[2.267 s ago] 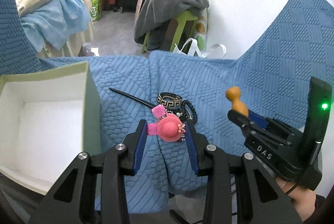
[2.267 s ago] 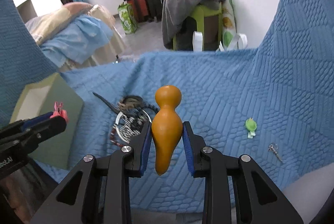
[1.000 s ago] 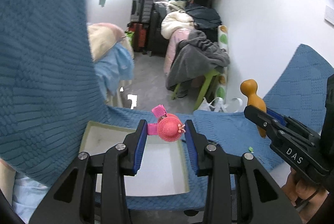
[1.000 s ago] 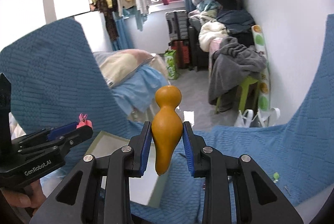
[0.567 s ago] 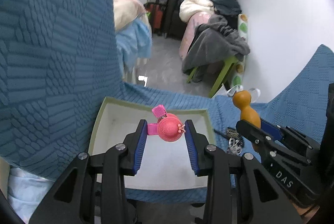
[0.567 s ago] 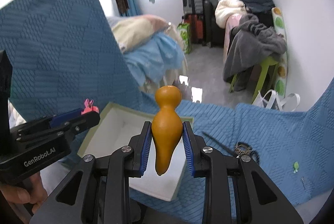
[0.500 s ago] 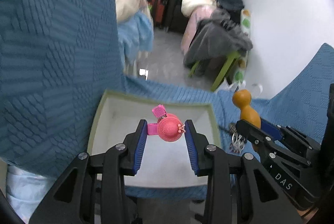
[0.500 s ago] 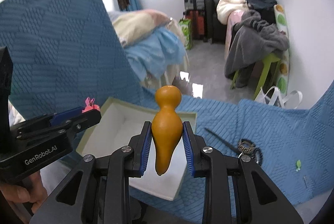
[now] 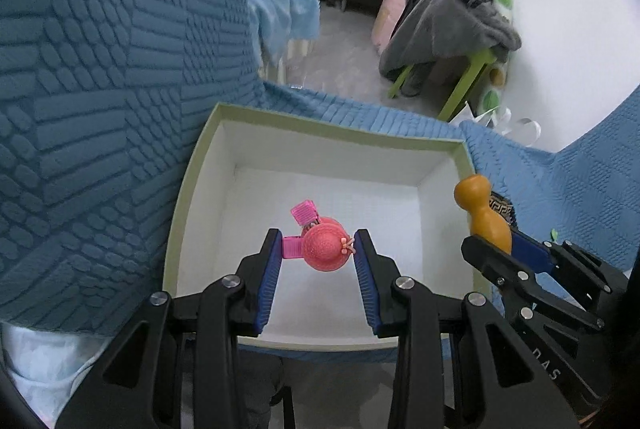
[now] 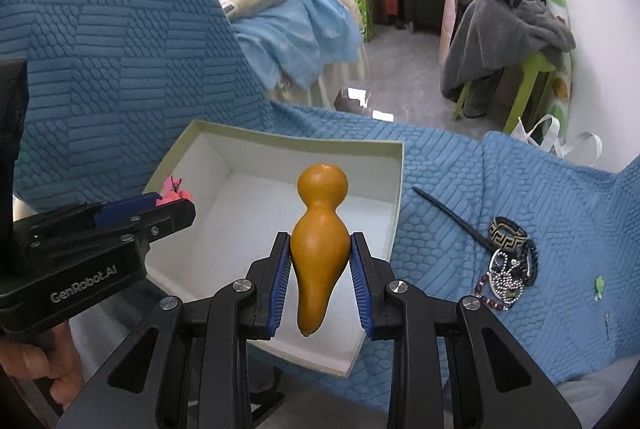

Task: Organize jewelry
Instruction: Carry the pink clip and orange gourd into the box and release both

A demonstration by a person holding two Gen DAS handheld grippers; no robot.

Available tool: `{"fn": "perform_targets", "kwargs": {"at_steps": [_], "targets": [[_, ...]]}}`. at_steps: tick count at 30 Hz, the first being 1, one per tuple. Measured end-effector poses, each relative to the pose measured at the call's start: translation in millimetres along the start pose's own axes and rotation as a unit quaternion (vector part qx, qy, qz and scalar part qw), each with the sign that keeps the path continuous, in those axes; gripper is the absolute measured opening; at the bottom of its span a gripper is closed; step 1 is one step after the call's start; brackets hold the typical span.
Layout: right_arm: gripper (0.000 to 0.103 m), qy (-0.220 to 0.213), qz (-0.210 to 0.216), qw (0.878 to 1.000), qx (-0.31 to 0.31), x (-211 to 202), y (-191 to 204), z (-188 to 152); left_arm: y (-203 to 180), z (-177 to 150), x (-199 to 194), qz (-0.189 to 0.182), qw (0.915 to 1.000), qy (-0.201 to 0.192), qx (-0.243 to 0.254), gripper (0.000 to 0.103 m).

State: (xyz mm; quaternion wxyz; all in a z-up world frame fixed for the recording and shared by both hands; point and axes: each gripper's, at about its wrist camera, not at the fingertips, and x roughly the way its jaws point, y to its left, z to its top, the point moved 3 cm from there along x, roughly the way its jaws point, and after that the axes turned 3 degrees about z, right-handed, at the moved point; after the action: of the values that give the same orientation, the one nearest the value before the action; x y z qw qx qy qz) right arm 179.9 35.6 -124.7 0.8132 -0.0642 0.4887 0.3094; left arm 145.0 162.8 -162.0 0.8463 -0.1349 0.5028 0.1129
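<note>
Both grippers point steeply down over the open white box (image 9: 440,165). Left gripper (image 9: 318,253) clamps the pink hat clip (image 9: 324,249); right gripper (image 10: 320,261) clamps the orange gourd (image 10: 320,229).

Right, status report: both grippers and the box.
Left gripper shut on pink hat clip, over the box. Right gripper shut on orange gourd, also over it. Box looks empty. Bracelets on the blue cover.

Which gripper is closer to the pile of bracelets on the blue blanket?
Right. The right gripper is beside the bracelets, over the box's near edge; the left gripper hangs over the box's middle, farther away.
</note>
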Motion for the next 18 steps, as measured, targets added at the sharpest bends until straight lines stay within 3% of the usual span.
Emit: {"fn": "perform_targets", "kwargs": {"at_steps": [6,8,12,18], "targets": [[0.027,0.017,-0.006,1.0,-0.005,8,1,-4,2,-3,-1,-0.005,1.0,0.005,0.002,0.038],[0.038,0.018,-0.005,1.0,-0.006,7,0,-3,1,-2,-3,-0.003,1.0,0.001,0.003,0.038],[0.049,0.011,0.001,1.0,-0.009,3,1,-1,5,-1,-7,-0.002,0.9999,-0.001,-0.012,0.064],[0.05,-0.017,0.0,1.0,-0.017,-17,-1,6,2,1,-29,0.003,0.9994,-0.034,-0.009,0.065]]}}
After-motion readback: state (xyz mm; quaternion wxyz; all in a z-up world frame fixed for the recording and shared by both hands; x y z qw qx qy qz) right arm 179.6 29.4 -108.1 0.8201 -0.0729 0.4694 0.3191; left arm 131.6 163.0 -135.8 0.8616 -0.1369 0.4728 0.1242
